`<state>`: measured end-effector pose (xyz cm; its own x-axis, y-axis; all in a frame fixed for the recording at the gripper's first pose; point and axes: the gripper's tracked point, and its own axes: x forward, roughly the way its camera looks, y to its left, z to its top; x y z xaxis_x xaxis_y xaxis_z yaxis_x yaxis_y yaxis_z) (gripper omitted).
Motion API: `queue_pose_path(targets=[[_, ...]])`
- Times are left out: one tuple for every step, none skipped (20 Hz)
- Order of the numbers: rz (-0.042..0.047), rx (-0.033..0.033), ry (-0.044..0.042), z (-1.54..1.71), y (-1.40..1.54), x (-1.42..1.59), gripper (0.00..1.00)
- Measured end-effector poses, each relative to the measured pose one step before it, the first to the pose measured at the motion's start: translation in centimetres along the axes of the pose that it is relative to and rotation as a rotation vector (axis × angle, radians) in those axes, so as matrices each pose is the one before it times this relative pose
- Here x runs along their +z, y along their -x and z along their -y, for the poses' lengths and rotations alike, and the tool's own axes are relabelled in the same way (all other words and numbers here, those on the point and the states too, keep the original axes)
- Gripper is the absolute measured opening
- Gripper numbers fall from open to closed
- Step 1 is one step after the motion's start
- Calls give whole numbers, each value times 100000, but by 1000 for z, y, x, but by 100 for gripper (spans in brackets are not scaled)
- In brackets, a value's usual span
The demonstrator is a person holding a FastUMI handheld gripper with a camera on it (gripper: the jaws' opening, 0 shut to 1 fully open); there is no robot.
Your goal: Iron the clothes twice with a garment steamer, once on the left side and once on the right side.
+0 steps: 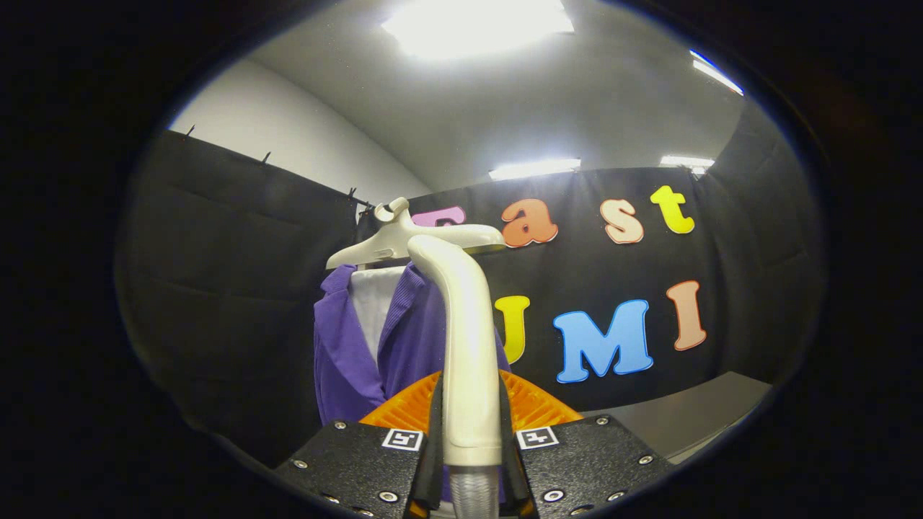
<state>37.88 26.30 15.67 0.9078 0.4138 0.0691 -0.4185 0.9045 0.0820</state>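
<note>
My gripper [470,432] is shut on the cream handle of the garment steamer [465,339], which rises upright from between the two black fingers [360,461] and bends forward at its top. Beyond the fingers a purple garment [346,346] with a white inner panel hangs on a cream hanger [393,241]. The steamer's head reaches up to hanger height, in front of the garment's right half. Whether it touches the cloth cannot be told. A ribbed hose leaves the handle's lower end between the fingers.
An orange ribbed part of the gripper [533,407] shows behind the handle. A grey table surface [699,414] lies beyond the right finger. Black cloth walls close the booth behind and beside the garment.
</note>
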Motion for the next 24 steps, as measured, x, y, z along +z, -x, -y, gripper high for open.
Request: queue_pose_path(targets=[[-1522, 848, 1616, -715, -214, -612, 33], [-1600, 498, 1628, -568, 26, -793, 33], [-1638, 760, 1309, -552, 79, -702, 33], [-1314, 836, 593, -512, 40, -632, 33], [-1698, 571, 752, -446, 75, -654, 33], [-629, -115, 775, -264, 60, -476, 33], [-979, -169, 573, -262, 99, -412, 33], [-1028, -13, 258, -210, 134, -621, 32], [-911, 36, 327, -219, 119, -534, 33], [-1248, 106, 375, -218, 195, -700, 33], [-1069, 26, 400, -220, 40, -697, 33], [-1429, -21, 544, -167, 266, -816, 33], [-1204, -117, 156, -198, 242, -660, 33], [-1251, -20, 3, -215, 204, -726, 33], [-1842, 31, 37, -101, 64, -934, 33], [-1798, -12, 77, -172, 208, -978, 33], [-1407, -168, 169, -116, 169, -848, 33], [-1677, -165, 344, -138, 150, -919, 33], [-1684, -106, 139, -174, 210, -855, 33], [-1685, -57, -140, -156, 37, -939, 33], [-1549, -112, 40, -180, 104, -810, 33], [-1296, -165, 218, -212, 151, -758, 33], [-1254, -242, 184, -143, 156, -783, 33], [-1258, -220, 28, -151, -29, -772, 33]])
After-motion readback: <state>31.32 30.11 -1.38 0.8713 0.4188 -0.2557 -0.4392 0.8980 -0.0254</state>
